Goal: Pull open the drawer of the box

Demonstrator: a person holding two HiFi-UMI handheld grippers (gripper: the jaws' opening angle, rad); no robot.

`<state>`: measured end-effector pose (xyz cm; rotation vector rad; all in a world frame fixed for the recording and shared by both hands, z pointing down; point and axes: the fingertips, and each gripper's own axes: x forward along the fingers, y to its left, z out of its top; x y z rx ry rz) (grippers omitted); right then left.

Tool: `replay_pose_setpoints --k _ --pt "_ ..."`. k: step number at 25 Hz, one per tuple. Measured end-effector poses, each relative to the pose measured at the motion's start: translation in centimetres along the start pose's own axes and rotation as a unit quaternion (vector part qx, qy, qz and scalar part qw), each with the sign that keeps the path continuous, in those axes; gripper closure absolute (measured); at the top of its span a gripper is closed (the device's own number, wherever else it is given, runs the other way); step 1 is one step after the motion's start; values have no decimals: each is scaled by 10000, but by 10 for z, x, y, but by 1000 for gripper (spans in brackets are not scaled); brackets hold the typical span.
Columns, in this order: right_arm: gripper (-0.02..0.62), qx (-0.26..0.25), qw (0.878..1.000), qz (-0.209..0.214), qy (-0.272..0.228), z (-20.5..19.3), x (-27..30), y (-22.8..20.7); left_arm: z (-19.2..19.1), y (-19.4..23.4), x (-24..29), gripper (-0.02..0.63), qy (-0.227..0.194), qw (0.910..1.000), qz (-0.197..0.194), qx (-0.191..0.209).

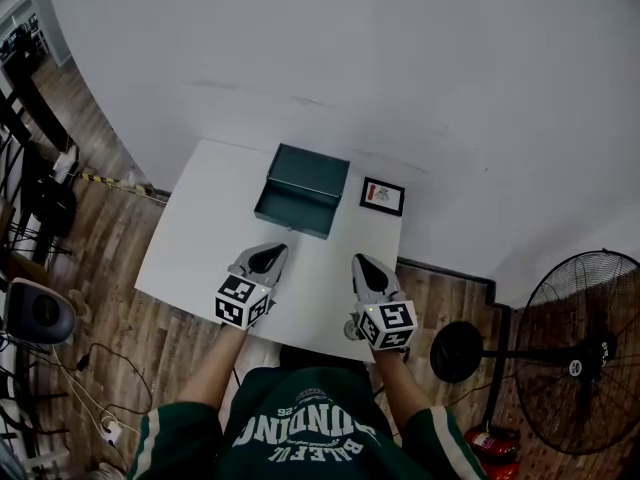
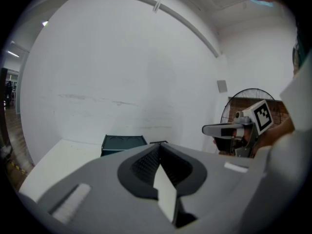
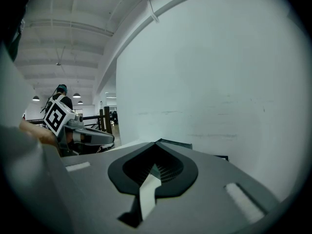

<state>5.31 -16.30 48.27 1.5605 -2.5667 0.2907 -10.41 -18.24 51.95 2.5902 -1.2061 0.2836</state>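
The left gripper (image 1: 268, 254), a grey two-jaw claw with a marker cube, hovers on the near side of the dark green metal box (image 1: 302, 190), a little to its left and well apart from it. Its jaws are pressed together with nothing between them.

The box stands on the white table (image 1: 200, 238), toward the far edge and close to the wall. Its long axis runs side to side, about parallel to that edge, and its broad front face looks back at the person. That front looks flush. No handle or lip shows at this size, and I cannot tell for sure whether the drawer sits in or out.

The right gripper (image 1: 360, 261) is on the near side of the box too, a little to its right, also clamped shut on nothing. A small black-framed card (image 1: 383, 196) lies just right of the box.

If the drawer is shut, a good pull would likely need one claw to spread its jaws before it arrives. It should come in low and square to the front face, then draw straight back toward the person, across the long axis. The box looks light enough to slide, so the other claw could steady it.
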Motion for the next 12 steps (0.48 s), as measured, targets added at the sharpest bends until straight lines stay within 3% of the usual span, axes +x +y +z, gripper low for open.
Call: replay_pose_setpoints --k 12 --pt "594 -27 9999 60 77 -4 0 -2 -5 -2 6 554 75 10000 6 -46"
